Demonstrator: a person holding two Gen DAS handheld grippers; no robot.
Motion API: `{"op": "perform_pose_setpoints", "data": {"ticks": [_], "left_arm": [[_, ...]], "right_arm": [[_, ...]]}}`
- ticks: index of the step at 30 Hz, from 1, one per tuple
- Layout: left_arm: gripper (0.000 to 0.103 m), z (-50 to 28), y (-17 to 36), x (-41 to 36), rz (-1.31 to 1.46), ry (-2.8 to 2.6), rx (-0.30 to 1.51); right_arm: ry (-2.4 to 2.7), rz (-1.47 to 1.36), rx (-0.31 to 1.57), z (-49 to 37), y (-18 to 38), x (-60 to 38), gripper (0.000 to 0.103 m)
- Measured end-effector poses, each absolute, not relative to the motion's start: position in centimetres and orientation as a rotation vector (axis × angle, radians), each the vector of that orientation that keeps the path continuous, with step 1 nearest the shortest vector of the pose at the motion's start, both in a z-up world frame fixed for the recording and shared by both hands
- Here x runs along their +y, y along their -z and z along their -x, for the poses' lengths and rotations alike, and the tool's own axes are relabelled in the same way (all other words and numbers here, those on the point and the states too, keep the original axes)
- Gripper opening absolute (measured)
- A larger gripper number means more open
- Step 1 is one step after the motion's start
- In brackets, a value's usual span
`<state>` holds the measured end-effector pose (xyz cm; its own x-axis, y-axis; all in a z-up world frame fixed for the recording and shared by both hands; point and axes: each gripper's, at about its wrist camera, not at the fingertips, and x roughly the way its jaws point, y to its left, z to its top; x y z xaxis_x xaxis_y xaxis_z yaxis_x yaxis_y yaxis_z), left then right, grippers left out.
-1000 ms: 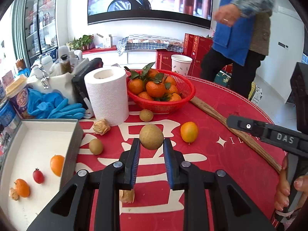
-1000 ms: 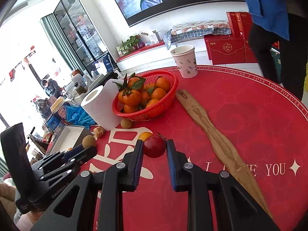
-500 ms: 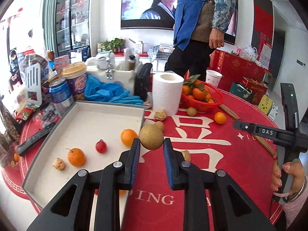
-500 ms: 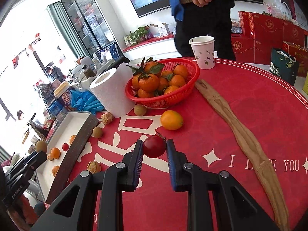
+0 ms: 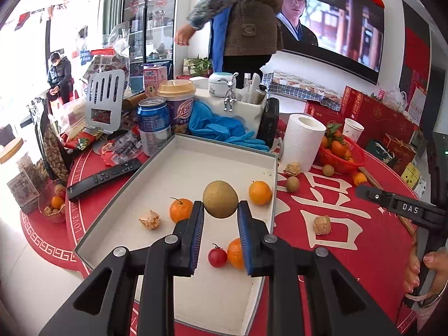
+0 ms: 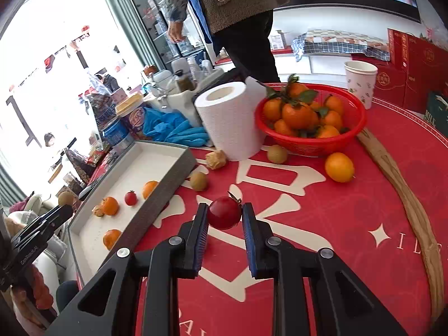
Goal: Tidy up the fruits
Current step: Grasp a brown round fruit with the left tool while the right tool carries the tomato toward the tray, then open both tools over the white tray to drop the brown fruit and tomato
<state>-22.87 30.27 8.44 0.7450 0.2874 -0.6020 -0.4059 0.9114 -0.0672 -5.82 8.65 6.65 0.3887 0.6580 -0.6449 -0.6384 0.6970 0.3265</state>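
Observation:
My left gripper (image 5: 220,214) is shut on a brown-green kiwi (image 5: 220,199) and holds it above the grey-walled white tray (image 5: 196,165). In the tray lie oranges (image 5: 260,192), a cherry tomato (image 5: 217,256) and a husked physalis (image 5: 150,219). My right gripper (image 6: 224,218) is shut on a red cherry tomato (image 6: 224,212), held above the red table, right of the tray (image 6: 165,182). Loose kiwis (image 6: 198,180), an orange (image 6: 339,167) and a physalis (image 6: 215,159) lie on the table.
A red basket of tangerines (image 6: 310,123) and a paper roll (image 6: 229,120) stand behind. A wooden strip (image 6: 406,196) lies at the right. Cans, a cup, blue gloves (image 5: 221,128) and a remote (image 5: 105,175) crowd the tray's far side. A person (image 5: 243,19) stands beyond the table.
My left gripper has swung left with the kiwi, from above the table to above the tray. My right gripper still holds the tomato and has turned left. The person behind has walked left.

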Motion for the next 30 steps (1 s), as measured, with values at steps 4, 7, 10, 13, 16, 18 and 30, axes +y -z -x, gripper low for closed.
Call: {"op": "perform_pose_setpoints", "data": {"ticks": [4, 7, 10, 13, 16, 18, 30], "left_arm": [[0.027, 23.2, -8.3, 31.0, 0.215, -0.394, 0.629], [0.027, 23.4, -8.3, 31.5, 0.218, -0.402, 0.623], [0.027, 23.6, -8.2, 32.5, 0.236, -0.415, 0.624], [0.027, 23.8, -7.8, 33.5, 0.253, -0.422, 0.630], [0.027, 23.5, -7.2, 34.3, 0.260, -0.426, 0.643], [0.027, 23.1, -6.7, 34.9, 0.274, -0.418, 0.660], [0.027, 20.9, -4.8, 37.0, 0.313, -0.377, 0.686]], "right_arm": [[-0.891, 0.003, 0.813, 7.5, -7.3, 10.9, 0.025], [-0.934, 0.031, 0.802, 8.7, -7.7, 12.7, 0.025], [-0.965, 0.040, 0.805, 9.7, -7.8, 14.3, 0.025], [-0.984, 0.037, 0.822, 10.2, -7.6, 15.9, 0.025], [-1.001, 0.029, 0.848, 10.4, -7.5, 17.6, 0.025], [-1.015, 0.031, 0.868, 10.4, -7.4, 19.2, 0.025], [-0.983, 0.149, 0.932, 10.4, -5.8, 25.3, 0.025]]}}
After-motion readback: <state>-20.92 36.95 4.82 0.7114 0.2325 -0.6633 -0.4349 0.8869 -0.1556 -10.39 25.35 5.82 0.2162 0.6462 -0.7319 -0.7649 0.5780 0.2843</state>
